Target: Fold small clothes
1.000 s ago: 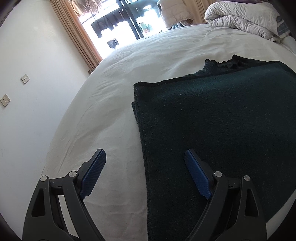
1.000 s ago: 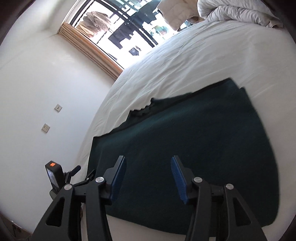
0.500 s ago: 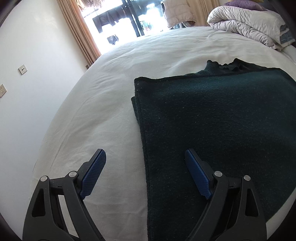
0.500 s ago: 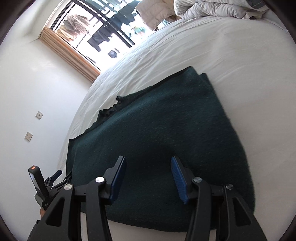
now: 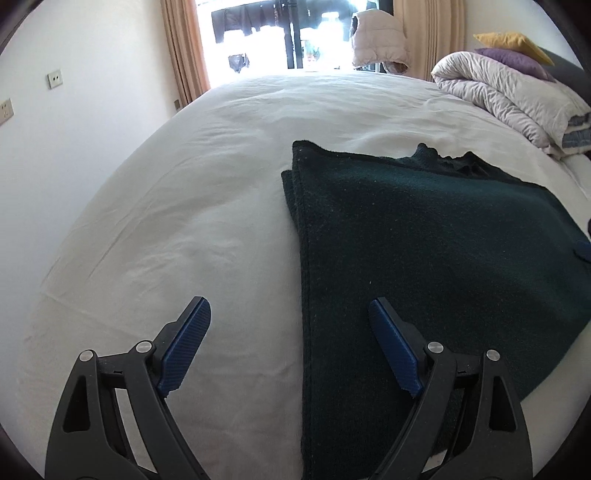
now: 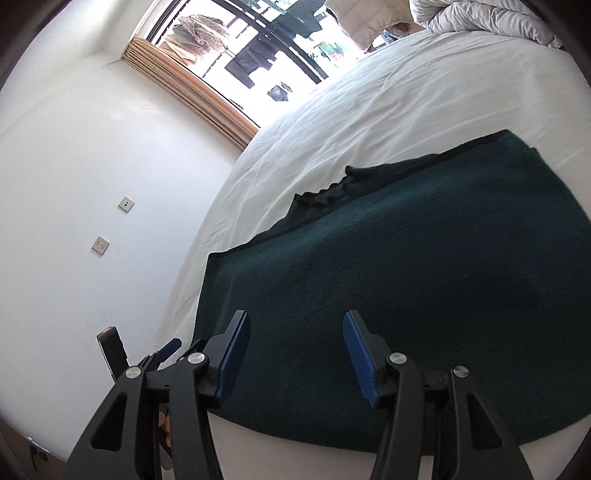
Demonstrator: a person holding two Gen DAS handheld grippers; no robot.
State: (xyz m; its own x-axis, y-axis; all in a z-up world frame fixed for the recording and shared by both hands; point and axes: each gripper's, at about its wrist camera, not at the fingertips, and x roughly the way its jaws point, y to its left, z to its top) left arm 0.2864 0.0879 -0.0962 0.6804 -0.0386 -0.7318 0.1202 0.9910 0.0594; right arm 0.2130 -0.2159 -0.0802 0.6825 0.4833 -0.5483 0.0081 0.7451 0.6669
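The left claw (image 5: 290,325) hangs released, its blue pads spread wide with nothing clamped. Straight below the gap runs the left edge of the dark green garment (image 5: 424,251), which lies folded flat on the white bed (image 5: 192,221); the claw's left pad is over bare sheet, its right pad over cloth. The right claw (image 6: 297,343) hovers over the near edge of the same garment, its jaws opening and nothing caught between them.

The closest risk sits at that left edge. It shows more than one layer stacked, the lower one sticking out slightly past the top one. A pinch that takes only the top layer would peel the fold apart, and a pinch that goes too deep could gather the sheet with the cloth.

Ahead of the claws, the knit is thick and limp, so if the two sides are lifted unevenly the panel would likely sag and skew.

Farther off, the ruffled collar (image 6: 332,190) peeks out from the far edge; a careless fold could leave it bunched.

Beyond lie the heaped quilt (image 5: 498,92) and the window (image 5: 280,33), well clear of the work.
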